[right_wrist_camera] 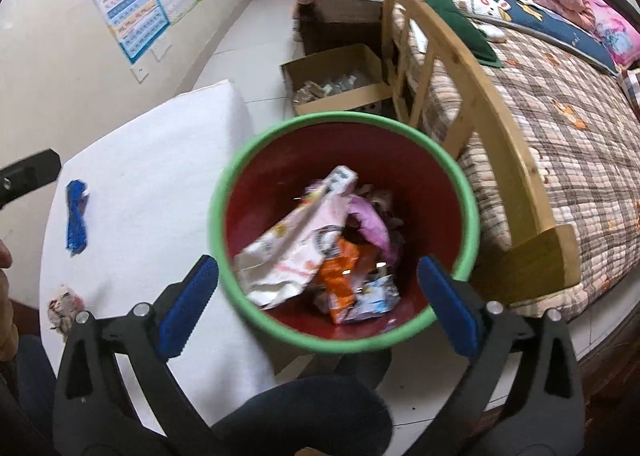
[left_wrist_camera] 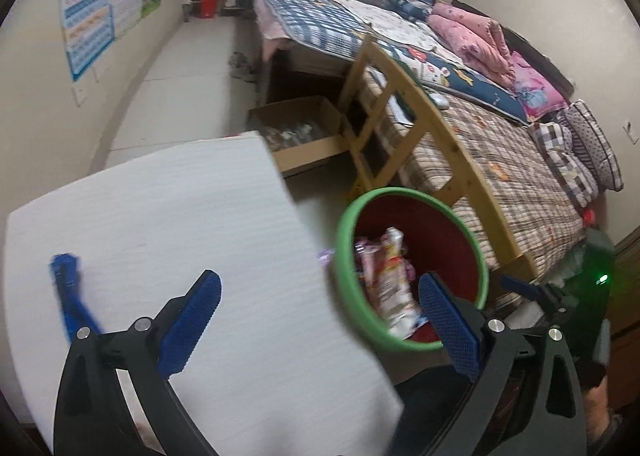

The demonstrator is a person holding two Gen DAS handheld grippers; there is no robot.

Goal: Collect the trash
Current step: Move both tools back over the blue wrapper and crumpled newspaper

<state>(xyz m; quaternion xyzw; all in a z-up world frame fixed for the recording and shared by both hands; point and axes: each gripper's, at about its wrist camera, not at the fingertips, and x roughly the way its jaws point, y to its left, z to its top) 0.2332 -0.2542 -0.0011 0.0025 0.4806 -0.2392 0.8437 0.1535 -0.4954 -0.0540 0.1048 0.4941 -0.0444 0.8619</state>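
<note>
The right gripper (right_wrist_camera: 318, 302), black-framed with blue ridged pads, stands spread wide and empty above a round red plastic bin with a green rim (right_wrist_camera: 224, 192); nothing sits between its fingers. Inside the bin lies a heap of discarded packaging: a crumpled white and pink wrapper (right_wrist_camera: 296, 244), an orange snack packet (right_wrist_camera: 340, 276) and a purple scrap (right_wrist_camera: 372, 224). The left gripper (left_wrist_camera: 320, 320), of the same build, is likewise fully open and holds nothing, one finger over the white tabletop (left_wrist_camera: 180, 216) and the other over the near rim of the bin, which stands on the floor just beside the table's edge. From this side the bin (left_wrist_camera: 476, 248) shows the same white and pink wrapper (left_wrist_camera: 390, 276) standing up against its wall.

Two pieces remain on the table: a blue crinkled wrapper (right_wrist_camera: 76, 216) towards the far left, and a small crumpled pale wad (right_wrist_camera: 64, 306) near the front edge, close to the person's dark trouser leg (right_wrist_camera: 304, 416). The blue wrapper (left_wrist_camera: 70, 292) appears blurred in the left wrist view.

Beyond the bin, an open cardboard box (right_wrist_camera: 336, 76) of clutter sits on the pale tiled floor against the wooden footboard (right_wrist_camera: 480, 96) of a bed covered with a checked quilt (right_wrist_camera: 568, 144), and colourful charts (right_wrist_camera: 136, 4) hang on the wall
</note>
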